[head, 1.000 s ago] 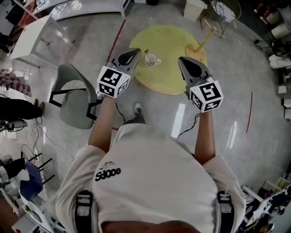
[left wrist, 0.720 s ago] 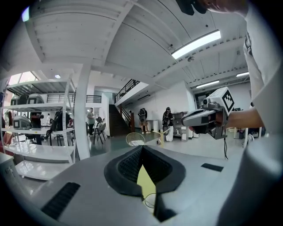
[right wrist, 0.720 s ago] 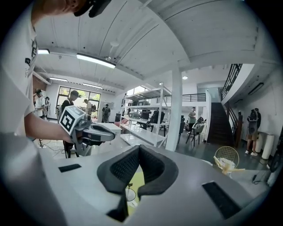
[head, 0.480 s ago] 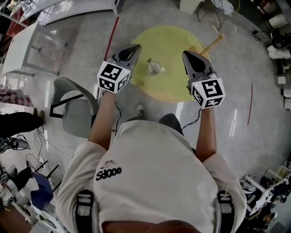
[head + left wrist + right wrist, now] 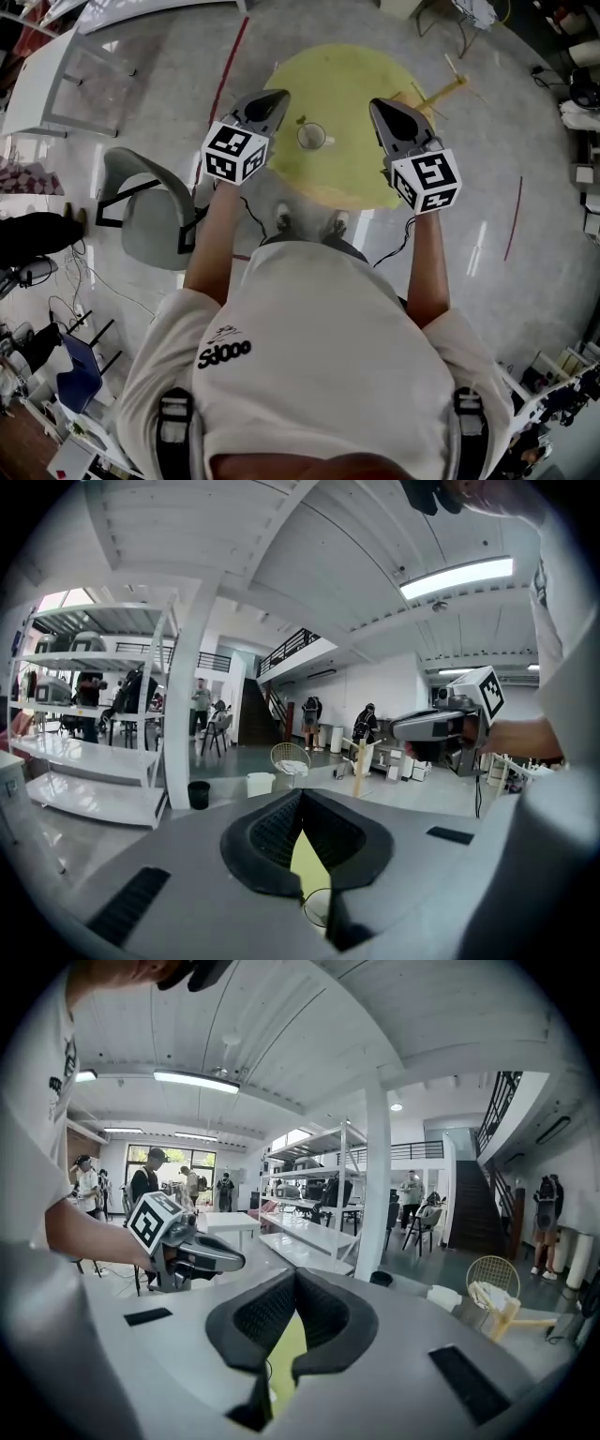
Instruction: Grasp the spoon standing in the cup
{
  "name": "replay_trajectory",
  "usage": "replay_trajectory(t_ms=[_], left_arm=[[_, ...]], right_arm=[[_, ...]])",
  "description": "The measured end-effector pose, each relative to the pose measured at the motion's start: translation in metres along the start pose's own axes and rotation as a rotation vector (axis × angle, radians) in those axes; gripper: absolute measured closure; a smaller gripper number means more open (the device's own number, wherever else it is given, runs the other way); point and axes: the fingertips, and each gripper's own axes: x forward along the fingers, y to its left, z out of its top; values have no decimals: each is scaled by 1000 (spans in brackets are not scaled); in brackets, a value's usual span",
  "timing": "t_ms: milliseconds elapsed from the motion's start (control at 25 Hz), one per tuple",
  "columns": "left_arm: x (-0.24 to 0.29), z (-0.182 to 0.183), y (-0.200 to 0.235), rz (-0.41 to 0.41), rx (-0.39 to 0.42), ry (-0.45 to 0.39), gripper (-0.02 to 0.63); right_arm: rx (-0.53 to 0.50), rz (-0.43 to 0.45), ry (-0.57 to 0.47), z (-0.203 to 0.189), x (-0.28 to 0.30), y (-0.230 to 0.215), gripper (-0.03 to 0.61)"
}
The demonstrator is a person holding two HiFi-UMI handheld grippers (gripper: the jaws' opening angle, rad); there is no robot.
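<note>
A grey chair [image 5: 150, 217] stands on the floor at the far left, beside the person's left arm. The left gripper [image 5: 278, 95] is held over the near left edge of the round yellow bench [image 5: 361, 164]. In the left gripper view its black ribbed fingers [image 5: 270, 834] are closed tip to tip, with nothing between them. Below those tips, a strip of the bench and part of the cup's rim show through the gap.

The cup [image 5: 312, 138] stands on the bench between the two grippers, nearer the left one and apart from both. The spoon [image 5: 302, 121] rises from it as a small dark tip at its far left rim; no more of it can be made out.

The right gripper [image 5: 376, 102] hangs over the bench to the right of the cup. In the right gripper view its fingers [image 5: 328, 1314] also meet at the tips and are empty, and only the yellow bench shows beneath them.

A light wooden stand [image 5: 441, 91] sits at the bench's far right edge.
</note>
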Motion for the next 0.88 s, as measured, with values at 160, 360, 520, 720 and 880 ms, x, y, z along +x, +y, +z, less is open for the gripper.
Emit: replay_trajectory(t_ms=[160, 360, 520, 720, 880], left_arm=[[13, -18, 6, 17, -28, 41, 588], [28, -46, 12, 18, -67, 97, 587], [43, -73, 16, 0, -135, 137, 535], [60, -113, 21, -14, -165, 211, 513], [70, -144, 17, -38, -208, 266, 491]], right_arm=[[34, 23, 33, -15, 12, -6, 563], [50, 22, 97, -43, 18, -9, 563], [82, 10, 117, -62, 20, -15, 562], [126, -6, 147, -85, 23, -20, 563], [159, -38, 169, -99, 18, -25, 563]])
